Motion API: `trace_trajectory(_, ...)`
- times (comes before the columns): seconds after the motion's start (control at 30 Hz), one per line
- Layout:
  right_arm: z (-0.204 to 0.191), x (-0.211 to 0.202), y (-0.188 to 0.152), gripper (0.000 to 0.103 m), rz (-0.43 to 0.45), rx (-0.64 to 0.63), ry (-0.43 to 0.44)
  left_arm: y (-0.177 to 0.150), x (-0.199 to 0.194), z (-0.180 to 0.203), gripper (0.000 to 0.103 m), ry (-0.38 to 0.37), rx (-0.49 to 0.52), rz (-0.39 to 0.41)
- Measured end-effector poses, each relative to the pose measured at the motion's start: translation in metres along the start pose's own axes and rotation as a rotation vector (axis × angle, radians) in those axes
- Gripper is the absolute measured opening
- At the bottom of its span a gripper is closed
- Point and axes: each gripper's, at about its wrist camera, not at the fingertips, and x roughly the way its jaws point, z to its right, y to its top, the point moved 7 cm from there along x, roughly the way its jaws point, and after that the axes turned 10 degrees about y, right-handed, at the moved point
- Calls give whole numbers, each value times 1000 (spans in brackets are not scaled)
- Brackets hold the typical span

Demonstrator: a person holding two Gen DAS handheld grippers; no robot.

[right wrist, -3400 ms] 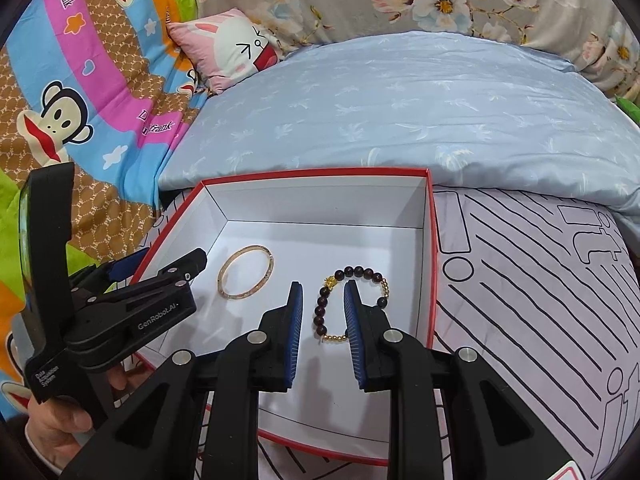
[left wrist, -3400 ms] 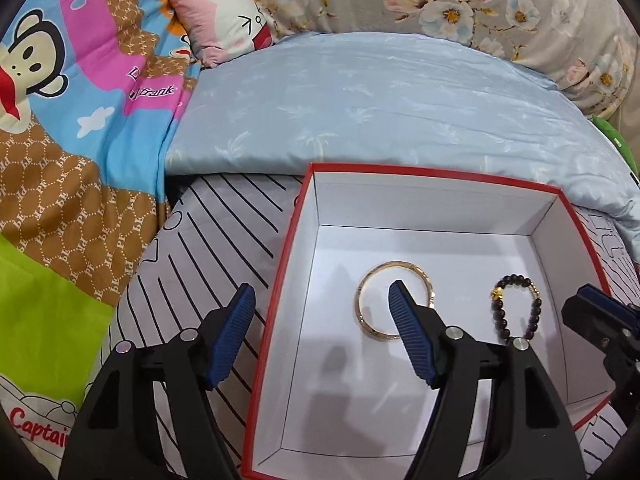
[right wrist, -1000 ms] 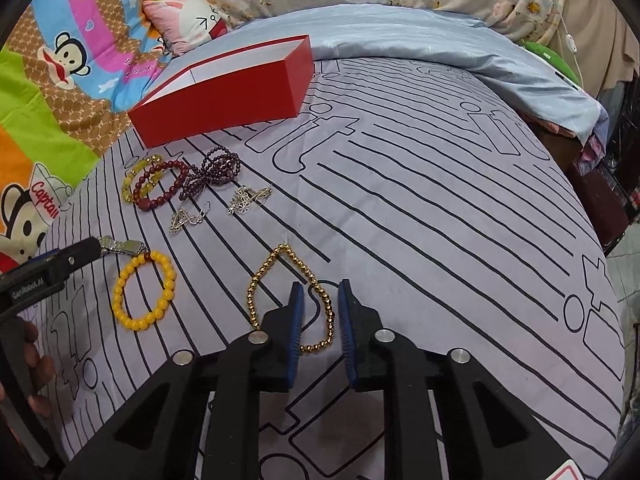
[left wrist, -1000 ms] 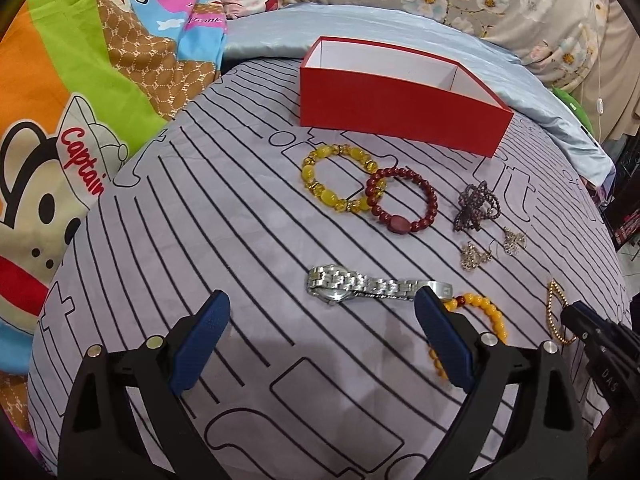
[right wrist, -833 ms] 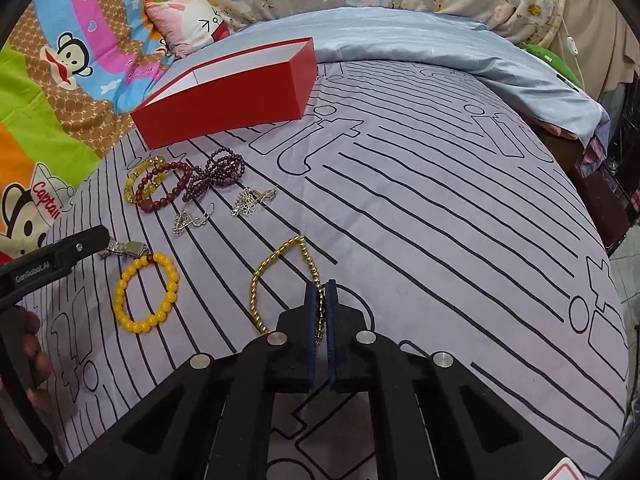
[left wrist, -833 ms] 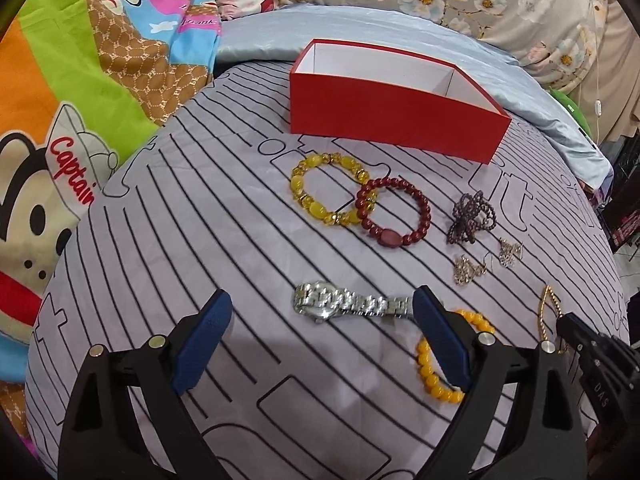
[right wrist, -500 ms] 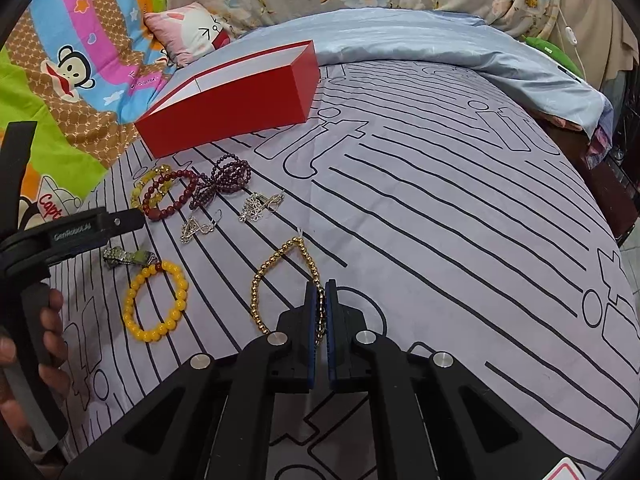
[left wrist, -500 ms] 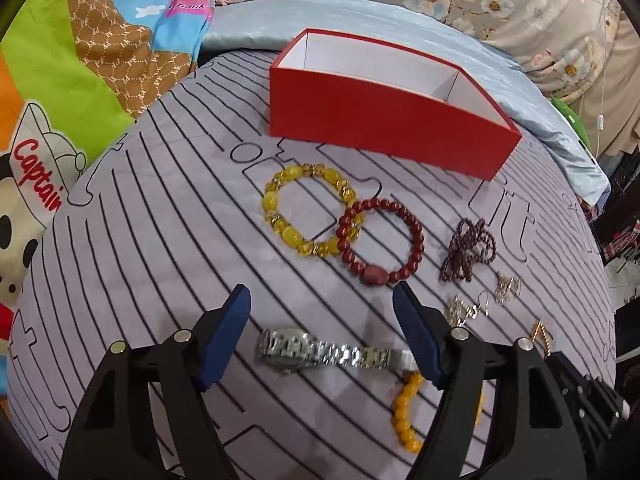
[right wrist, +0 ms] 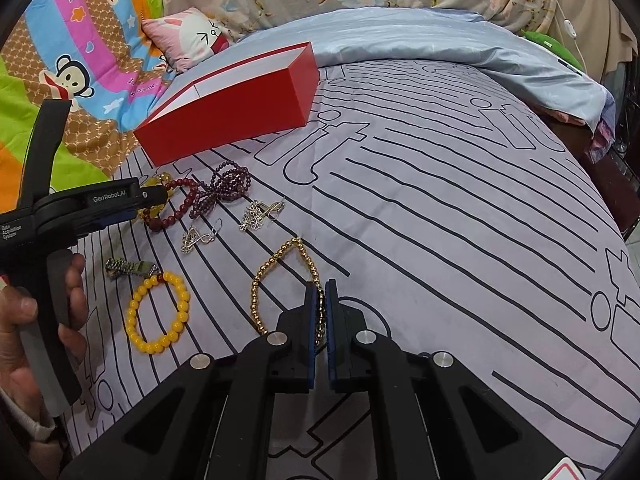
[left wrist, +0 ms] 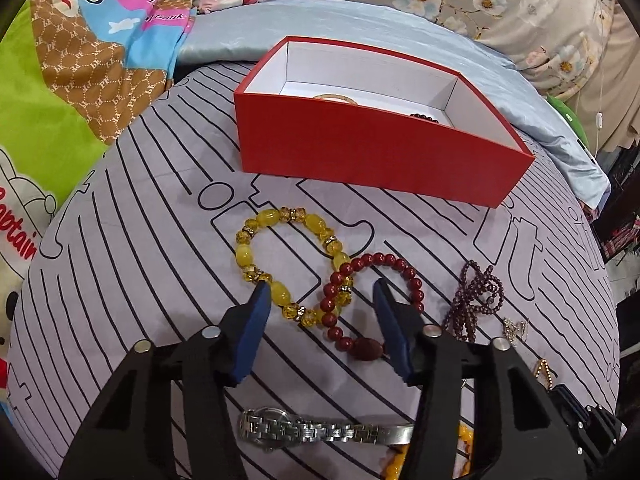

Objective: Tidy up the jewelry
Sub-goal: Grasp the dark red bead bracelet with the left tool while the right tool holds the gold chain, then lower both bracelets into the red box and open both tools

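A red box (left wrist: 372, 152) with a white inside stands on the grey striped bedspread; a gold bangle (left wrist: 334, 97) and dark beads show inside. My left gripper (left wrist: 320, 300) is open, its jaws either side of the overlapping yellow bead bracelet (left wrist: 280, 260) and dark red bead bracelet (left wrist: 372, 300). My right gripper (right wrist: 319, 300) is shut on the gold bead bracelet (right wrist: 276, 280), which still lies on the bedspread. The red box (right wrist: 232, 112) also shows in the right wrist view, at the upper left.
A silver watch (left wrist: 320, 432), a purple bead strand (left wrist: 476, 300), silver earrings (right wrist: 260, 212) and a small yellow bead bracelet (right wrist: 158, 312) lie on the bedspread. A light blue quilt (right wrist: 440, 40) and cartoon blanket (left wrist: 80, 60) lie behind the box.
Both grippers left the box and came back over the loose jewelry. My right gripper shut on the gold bead bracelet. My left gripper moved forward from the watch to the yellow and red bracelets.
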Motion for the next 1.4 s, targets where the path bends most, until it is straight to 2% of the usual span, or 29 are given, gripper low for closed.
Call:
trace_trajectory(0.03,0,0,0,4,0,1,1,0,0,1,45,0,2,1)
trace_trajectory(0.1,0,1,1,4,2,3,2,0,0,2,35,-4,7,3)
trace_trajectory(0.17,0,1,2,4,3,5,4,0,0,2,31,-6,6,4)
trace_trajectory(0.27,1,1,2,4,3,7,6,0,-1,1,18,-7,8,11)
trace_trajectory(0.37,2,0,1,4,3,7,6,-1,-3,2,9,-25,7,10)
trace_trajectory(0.63,2,-1,1,4,5,13,9,-1,-21,6,7,-48,19,52)
trace_trajectory(0.9,2,-6,4,3,15,18,19,2,-53,10,7,-107,13,85)
trace_trajectory(1.27,-18,-42,34,3,98,-44,46,13,-116,15,7,-177,35,163)
trace_trajectory(1.4,-30,-55,55,3,135,-76,72,26,-135,16,7,-200,43,196)
